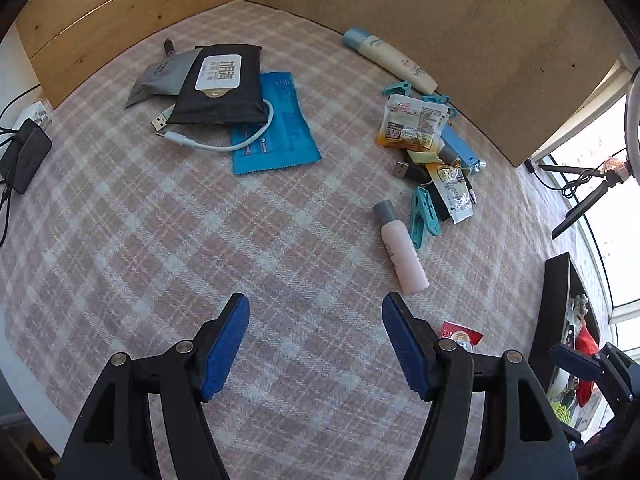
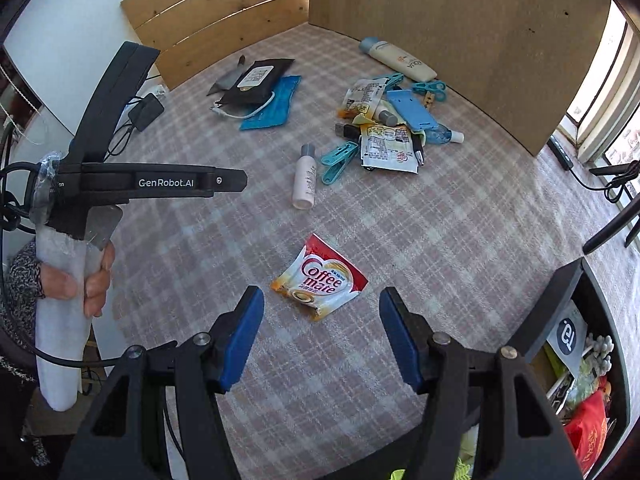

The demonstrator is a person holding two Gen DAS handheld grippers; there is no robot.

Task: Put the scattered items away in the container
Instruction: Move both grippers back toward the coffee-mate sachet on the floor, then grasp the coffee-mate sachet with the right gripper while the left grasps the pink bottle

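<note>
Between the right gripper's [image 2: 321, 330] spread jaws lies a Coffee-mate sachet [image 2: 319, 286].

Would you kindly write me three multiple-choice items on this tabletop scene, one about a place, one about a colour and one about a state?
1. Where does the red-and-white Coffee mate sachet lie?
A. On the plaid cloth just ahead of the right gripper
B. Inside the black bin
C. Under the black wipes pack

2. What colour is the cap of the small pale pink bottle?
A. Red
B. Grey
C. Green

3. How does the left gripper stand?
A. Shut on the bottle
B. Shut on a cable
C. Open, holding nothing

Key: 1 A, the sachet lies alone on the cloth before the blue pads; 2 B, the cap shows grey in both views; 3 C, only cloth shows between its spread pads.
</note>
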